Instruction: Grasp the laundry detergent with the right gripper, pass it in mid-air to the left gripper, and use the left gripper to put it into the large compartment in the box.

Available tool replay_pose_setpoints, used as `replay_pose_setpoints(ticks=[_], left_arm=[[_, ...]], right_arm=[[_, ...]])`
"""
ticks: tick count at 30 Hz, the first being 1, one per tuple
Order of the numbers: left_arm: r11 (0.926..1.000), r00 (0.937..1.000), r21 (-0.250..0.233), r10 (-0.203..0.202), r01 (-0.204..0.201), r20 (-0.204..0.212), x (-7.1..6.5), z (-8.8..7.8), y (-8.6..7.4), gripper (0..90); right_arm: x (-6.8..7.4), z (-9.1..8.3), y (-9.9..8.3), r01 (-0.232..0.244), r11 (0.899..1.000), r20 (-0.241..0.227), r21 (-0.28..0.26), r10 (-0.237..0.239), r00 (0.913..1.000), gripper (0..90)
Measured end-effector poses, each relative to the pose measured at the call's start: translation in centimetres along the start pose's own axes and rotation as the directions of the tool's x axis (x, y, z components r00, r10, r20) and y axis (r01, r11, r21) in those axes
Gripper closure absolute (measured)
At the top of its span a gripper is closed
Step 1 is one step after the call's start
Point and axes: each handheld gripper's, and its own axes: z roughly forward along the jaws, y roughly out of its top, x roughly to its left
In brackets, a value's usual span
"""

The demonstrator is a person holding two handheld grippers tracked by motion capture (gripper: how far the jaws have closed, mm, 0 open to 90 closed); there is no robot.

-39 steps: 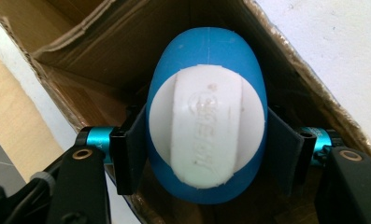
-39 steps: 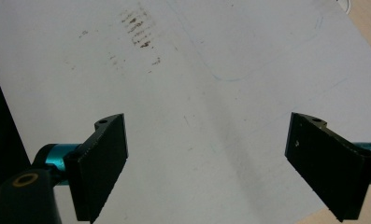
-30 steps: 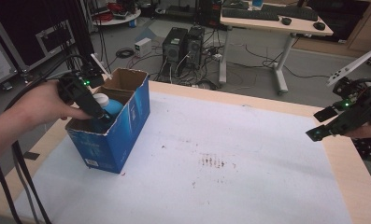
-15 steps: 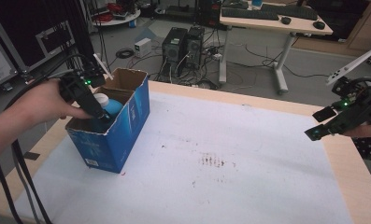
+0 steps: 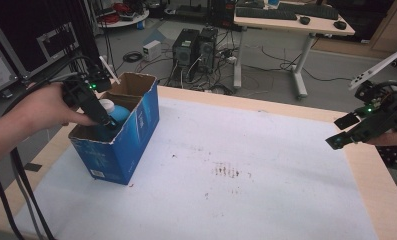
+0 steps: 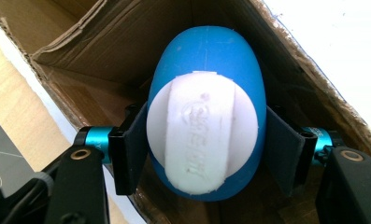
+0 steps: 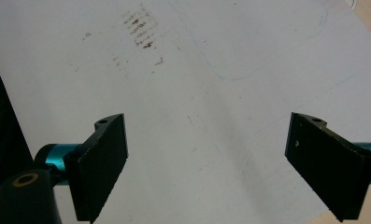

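A blue bottle (image 6: 206, 56) with a white cap (image 6: 202, 135) sits inside an open blue cardboard box (image 5: 123, 145) at the table's left side. My left gripper (image 6: 206, 154) reaches down into the box and is shut on the bottle, its pads (image 6: 131, 149) pressed against both sides just behind the cap. In the high view the left gripper (image 5: 106, 122) and the bottle (image 5: 118, 114) show above the box's rim. My right gripper (image 5: 341, 131) hangs open over the table's right edge, with bare white surface between its jaws (image 7: 206, 163).
A white sheet (image 5: 246, 135) covers the wooden table (image 5: 381, 185), with a dark smudge (image 5: 228, 171) near its middle. Black cables trail from the left hand past the table's left edge. Beyond the far edge stand computer towers (image 5: 196, 47) and a desk (image 5: 291, 22).
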Motion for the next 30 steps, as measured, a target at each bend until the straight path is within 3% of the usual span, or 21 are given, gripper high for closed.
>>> replay_pose_setpoints(ticks=[10, 15, 18, 25, 30], left_arm=[[1.0, 1.0, 0.0, 0.0, 0.0, 0.006, -0.1, -0.1, 0.1, 37.3], [1.0, 1.0, -0.007, -0.003, 0.003, 0.0, -0.1, -0.4, 0.4, 31.1], [0.9998, 0.9994, 0.014, 0.017, -0.016, -0.029, -0.5, -0.9, 0.6, 27.7], [0.9977, 0.996, 0.015, 0.067, -0.066, -0.06, -0.9, -3.5, 1.3, 24.3], [0.9926, 0.9915, -0.028, 0.116, -0.118, -0.058, -1.7, -6.1, 2.6, 24.3]], right_arm=[[0.1, 0.0, 0.0, -0.002, 1.0, 0.001, 0.0, 0.002, 1.0, 12.7], [0.1, 0.0, 0.0, 0.0, 1.0, -0.002, -0.001, 0.0, 1.0, 12.7], [0.3, 0.0, 0.3, 0.003, 1.0, -0.004, -0.006, -0.003, 1.0, 12.7], [0.6, 0.0, 0.4, 0.018, 1.0, -0.007, -0.01, -0.018, 0.9998, 12.7], [0.8, -0.3, 0.3, 0.014, 1.0, -0.004, -0.014, -0.014, 0.9999, 12.7]])
